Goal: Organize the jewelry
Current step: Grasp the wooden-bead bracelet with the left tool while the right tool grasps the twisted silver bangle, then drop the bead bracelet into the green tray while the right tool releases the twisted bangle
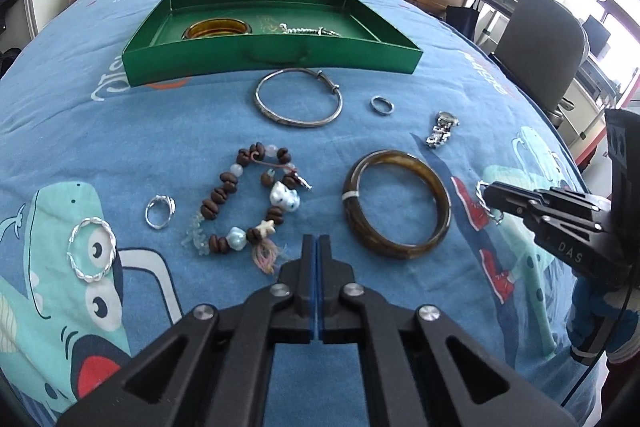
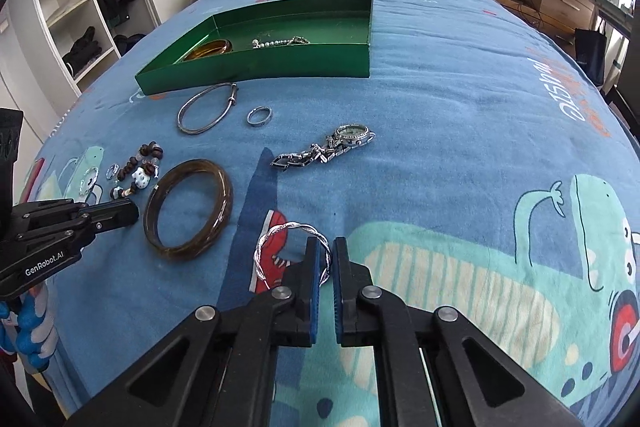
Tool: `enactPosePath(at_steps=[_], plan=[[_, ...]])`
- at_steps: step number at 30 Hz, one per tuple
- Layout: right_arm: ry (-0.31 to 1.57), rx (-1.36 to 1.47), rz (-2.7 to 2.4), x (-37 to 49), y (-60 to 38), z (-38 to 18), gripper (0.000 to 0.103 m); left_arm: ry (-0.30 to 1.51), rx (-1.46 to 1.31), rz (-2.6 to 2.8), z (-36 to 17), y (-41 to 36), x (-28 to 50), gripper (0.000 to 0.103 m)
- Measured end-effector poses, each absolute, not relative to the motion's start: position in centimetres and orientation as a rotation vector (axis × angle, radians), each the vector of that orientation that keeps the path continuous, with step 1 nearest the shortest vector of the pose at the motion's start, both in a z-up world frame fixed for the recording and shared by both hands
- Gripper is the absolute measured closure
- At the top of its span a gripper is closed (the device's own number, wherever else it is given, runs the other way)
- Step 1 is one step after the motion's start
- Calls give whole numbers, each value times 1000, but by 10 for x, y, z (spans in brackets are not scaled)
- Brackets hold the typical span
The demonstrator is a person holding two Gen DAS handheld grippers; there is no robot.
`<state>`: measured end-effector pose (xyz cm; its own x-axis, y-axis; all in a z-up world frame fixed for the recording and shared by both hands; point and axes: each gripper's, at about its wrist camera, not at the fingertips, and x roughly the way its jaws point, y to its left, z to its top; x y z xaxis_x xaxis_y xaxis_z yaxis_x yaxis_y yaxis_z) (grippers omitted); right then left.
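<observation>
On a blue cartoon-print bedspread [image 2: 440,115], the right gripper [image 2: 324,251] is pinching the rim of a twisted silver bangle [image 2: 276,233], its blue-padded fingers [image 2: 314,259] standing a narrow gap apart with the wire between them. The left gripper [image 1: 318,247] is hovering with its jaws pressed together on nothing, just short of a beaded bracelet [image 1: 248,203]. A dark brown bangle [image 2: 188,209] is lying between the two grippers. Beyond it are sitting a plain silver bangle [image 1: 298,97], a small ring [image 1: 382,105] and a silver watch [image 2: 328,147], each apart from the others. A second twisted bangle [image 1: 92,251] and another ring [image 1: 159,211] are resting left of the beads. At the far side, a green tray [image 1: 272,61] is holding an amber bangle [image 1: 218,27] and a chain [image 1: 308,31].
</observation>
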<state>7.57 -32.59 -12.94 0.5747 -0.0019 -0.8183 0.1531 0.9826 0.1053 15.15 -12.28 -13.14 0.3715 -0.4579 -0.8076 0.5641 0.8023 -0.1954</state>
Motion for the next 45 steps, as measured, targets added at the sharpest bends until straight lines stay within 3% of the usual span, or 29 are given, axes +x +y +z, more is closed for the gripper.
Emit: enactPosePath(at_steps=[9,19,22,24,26,37,40,45], plan=[[912,178,-99,48,-315,-108,97,918,146,-633,-107,-111,139,103],[893,217,-87,52,-323,-107,97,939,202,-610,-118,-116,160,100],[889,231,-83,54,-325,-109,97,936,214,-619,-120,-118,164,93],[888,238,-81,55,-327,-110,97,933,214,-629,-120,-119,165,80],[885,243,-77,57,-327,-110,97,929,218,-632,-120,-120,166,78],[885,275,-73,61,-335,-116,97,961,336,-596,-140,-144,178,78],[884,280,-75,61,-336,-117,97,974,332,-619,-140,-145,179,88],[878,290,-79,57,-336,-116,97,986,212,-651,-135,-135,176,88]])
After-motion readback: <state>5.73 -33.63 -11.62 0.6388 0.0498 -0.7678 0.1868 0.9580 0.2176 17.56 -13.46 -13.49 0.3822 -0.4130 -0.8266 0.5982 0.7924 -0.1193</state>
